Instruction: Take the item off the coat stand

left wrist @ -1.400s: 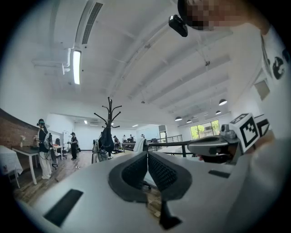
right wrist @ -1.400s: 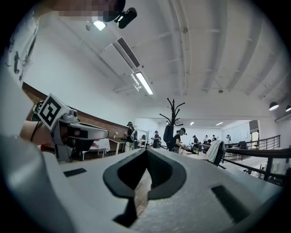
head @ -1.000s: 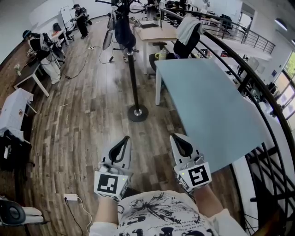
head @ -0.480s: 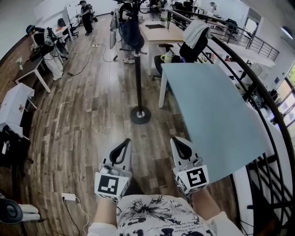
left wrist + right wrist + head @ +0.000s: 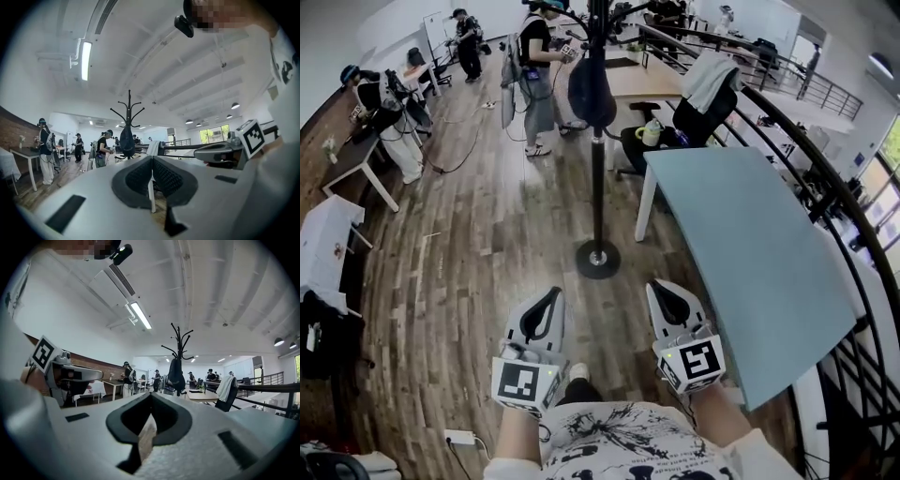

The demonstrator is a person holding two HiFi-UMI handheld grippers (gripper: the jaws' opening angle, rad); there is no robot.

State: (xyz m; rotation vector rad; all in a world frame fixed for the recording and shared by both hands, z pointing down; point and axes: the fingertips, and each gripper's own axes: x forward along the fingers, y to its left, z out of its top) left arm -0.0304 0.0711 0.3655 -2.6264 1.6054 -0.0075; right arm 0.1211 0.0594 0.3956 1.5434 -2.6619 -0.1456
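Note:
A black coat stand (image 5: 597,169) rises from a round base on the wood floor ahead of me, and a dark bag (image 5: 591,89) hangs from its upper hooks. In the left gripper view the coat stand (image 5: 128,112) and its dark bag (image 5: 126,139) show straight ahead; the right gripper view shows the bag (image 5: 176,373) too. My left gripper (image 5: 552,294) and right gripper (image 5: 657,287) are held low, side by side, well short of the stand. Both have their jaws shut with nothing between them.
A light blue table (image 5: 750,253) stands to the right, beside a black curved railing (image 5: 825,178). A chair with a white cloth (image 5: 703,80) is behind it. Several people (image 5: 534,66) stand near desks at the back left. A white power strip (image 5: 457,437) lies on the floor.
The view has advanced toward the coat stand, which now sits nearer and more central. A person with a backpack has come into view behind it. Both grippers stay shut and level.

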